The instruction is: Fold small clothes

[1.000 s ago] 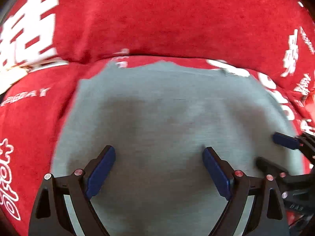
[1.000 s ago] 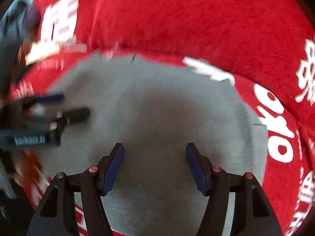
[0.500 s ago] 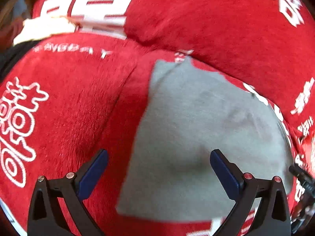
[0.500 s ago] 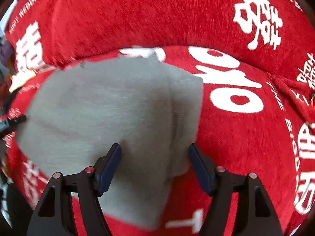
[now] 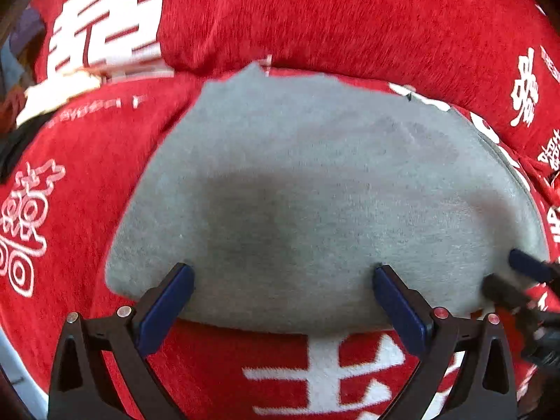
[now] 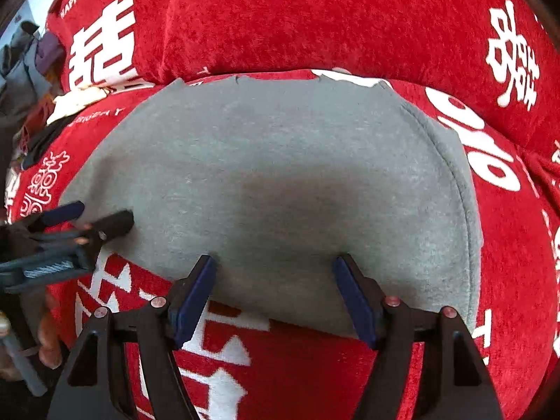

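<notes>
At the near hem of the grey garment [image 5: 315, 189], the left tongs [image 5: 283, 290] and right tongs [image 6: 274, 280] both stand released, holding nothing. The garment lies flat on the red printed cover [image 6: 315, 17]. Best pinch both hem corners evenly before folding away. No containers show.

The right gripper [image 5: 504, 278] is cut off by the frame edge, blurred; beyond the left gripper's [image 5: 282, 287] left finger, clutter [image 5: 21, 80] is unreadable.
</notes>
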Motion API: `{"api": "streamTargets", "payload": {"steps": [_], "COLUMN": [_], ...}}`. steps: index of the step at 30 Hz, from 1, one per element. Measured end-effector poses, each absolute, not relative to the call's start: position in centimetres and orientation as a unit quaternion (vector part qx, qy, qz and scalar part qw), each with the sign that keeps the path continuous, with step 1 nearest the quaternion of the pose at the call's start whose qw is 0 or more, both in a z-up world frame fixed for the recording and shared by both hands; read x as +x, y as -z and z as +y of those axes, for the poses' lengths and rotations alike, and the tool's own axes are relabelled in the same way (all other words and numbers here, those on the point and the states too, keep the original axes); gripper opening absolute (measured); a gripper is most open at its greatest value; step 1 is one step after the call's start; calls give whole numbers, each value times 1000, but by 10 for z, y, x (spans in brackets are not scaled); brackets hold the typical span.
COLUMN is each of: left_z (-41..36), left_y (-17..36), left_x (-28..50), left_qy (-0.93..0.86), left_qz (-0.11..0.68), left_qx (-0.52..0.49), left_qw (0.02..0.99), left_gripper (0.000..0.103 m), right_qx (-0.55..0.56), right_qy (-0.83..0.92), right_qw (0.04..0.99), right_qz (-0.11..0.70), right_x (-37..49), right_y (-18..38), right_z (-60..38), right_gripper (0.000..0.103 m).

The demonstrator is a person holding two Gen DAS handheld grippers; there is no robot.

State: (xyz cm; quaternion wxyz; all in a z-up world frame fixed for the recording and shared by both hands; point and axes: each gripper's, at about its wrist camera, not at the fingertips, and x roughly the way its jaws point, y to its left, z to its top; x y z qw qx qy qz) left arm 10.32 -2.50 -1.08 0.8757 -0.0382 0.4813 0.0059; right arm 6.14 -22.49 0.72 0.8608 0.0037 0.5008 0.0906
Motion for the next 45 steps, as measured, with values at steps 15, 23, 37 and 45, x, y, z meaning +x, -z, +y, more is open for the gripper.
{"api": "streamTargets", "payload": {"steps": [15,23,37,45], "left_z": [-15,75,97,101], "left_y": [8,-1,27,24], "left_x": [103,119,207,221], "left_qy": [12,-13,140,87], "left_qz": [502,501,518,525], "left_qx": [-39,-185,-301,-280], "left_qw": [864,846,788,799], "left_gripper": [103,103,102,19], "right_qx": [39,32,32,17], "right_qy": [-65,-41,-73,-75], "right_qw": [851,859,854,854], "right_qz": [519,508,514,514], "right_x": [56,65,110,138], "right_y": [-13,-52,-53,-49], "right_z": [-288,-287,-255,-238], "right_gripper": [74,75,75,75]}}
